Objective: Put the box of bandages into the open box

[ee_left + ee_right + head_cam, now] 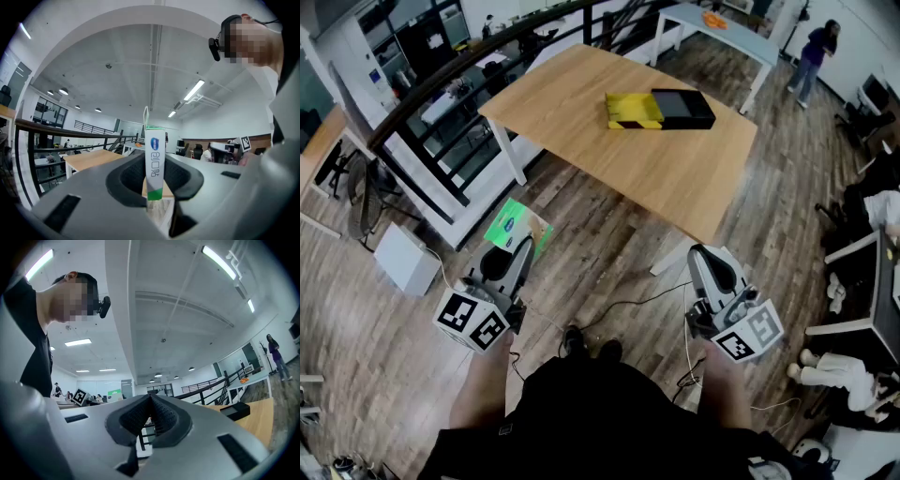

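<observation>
My left gripper is shut on the box of bandages, a flat green and white carton held over the floor at the lower left of the head view. In the left gripper view the box of bandages stands edge-on between the jaws of the left gripper. The open box, black with a yellow striped lid beside it, lies on the wooden table well ahead. My right gripper is shut and holds nothing; the right gripper shows its pads pressed together. The open box also appears at the right.
A black railing runs along the table's left side. A white bin stands on the floor at left. A light blue table is farther back, with a person walking beyond it. Cables trail across the wooden floor near my feet.
</observation>
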